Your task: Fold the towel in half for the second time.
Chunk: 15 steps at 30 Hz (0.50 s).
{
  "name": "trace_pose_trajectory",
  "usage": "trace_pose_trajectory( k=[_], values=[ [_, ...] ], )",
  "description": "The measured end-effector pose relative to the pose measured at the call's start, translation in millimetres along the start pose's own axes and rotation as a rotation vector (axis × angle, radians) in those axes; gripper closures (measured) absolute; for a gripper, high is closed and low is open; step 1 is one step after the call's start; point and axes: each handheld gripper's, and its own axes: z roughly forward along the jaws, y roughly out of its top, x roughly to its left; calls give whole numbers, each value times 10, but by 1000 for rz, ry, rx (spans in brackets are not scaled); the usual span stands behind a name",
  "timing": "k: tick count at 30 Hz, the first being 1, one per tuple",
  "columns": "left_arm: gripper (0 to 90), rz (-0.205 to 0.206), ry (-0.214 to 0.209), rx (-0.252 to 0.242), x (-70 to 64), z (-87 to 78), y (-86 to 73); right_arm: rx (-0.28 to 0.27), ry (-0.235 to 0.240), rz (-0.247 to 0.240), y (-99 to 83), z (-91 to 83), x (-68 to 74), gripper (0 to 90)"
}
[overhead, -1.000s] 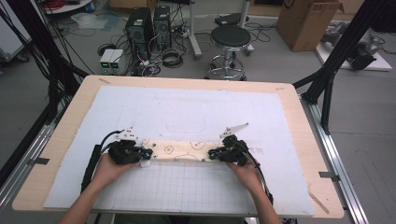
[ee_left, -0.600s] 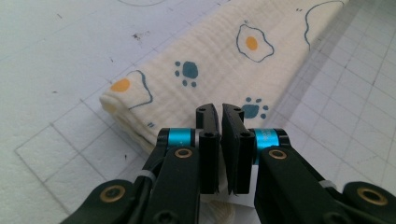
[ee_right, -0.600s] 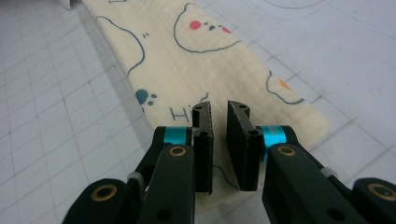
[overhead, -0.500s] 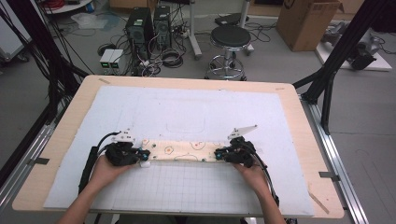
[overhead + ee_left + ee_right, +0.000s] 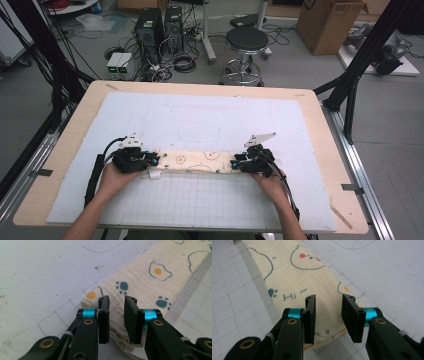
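A long, narrow cream cloth (image 5: 200, 161) printed with paw prints, fried eggs and bear faces lies folded flat on the white gridded mat (image 5: 200, 115). My left gripper (image 5: 155, 161) is at its left end. In the left gripper view the gripper (image 5: 117, 302) is open, and the bunched cloth end (image 5: 150, 277) sits between and under the jaws. My right gripper (image 5: 234, 163) is at the cloth's right end. In the right gripper view this gripper (image 5: 328, 301) is open over the cloth's corner (image 5: 294, 272).
The mat covers most of a wooden table (image 5: 75, 135), and a faint drawn outline (image 5: 200, 132) lies just behind the cloth. Beyond the far edge, on the floor, are a stool (image 5: 245, 40), computer towers (image 5: 157, 25) and a cardboard box (image 5: 330, 22).
My right gripper has slid a little to the right, toward the cloth's right end. The left gripper has barely moved.
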Motion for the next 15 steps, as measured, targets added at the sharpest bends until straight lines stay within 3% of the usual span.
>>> trace_pose_trajectory(
  k=[3, 9, 15],
  values=[
    [741, -16, -6, -2, 7, 6, -10, 5, -8, -24, -7, 2, 19, 613],
    [742, -2, -3, 1, 3, 9, -16, -8, -27, -86, -46, 14, 45, 608],
    [739, -5, 2, -4, -7, 14, -19, -15, -22, -76, -49, 17, 39, 600]
  ],
)
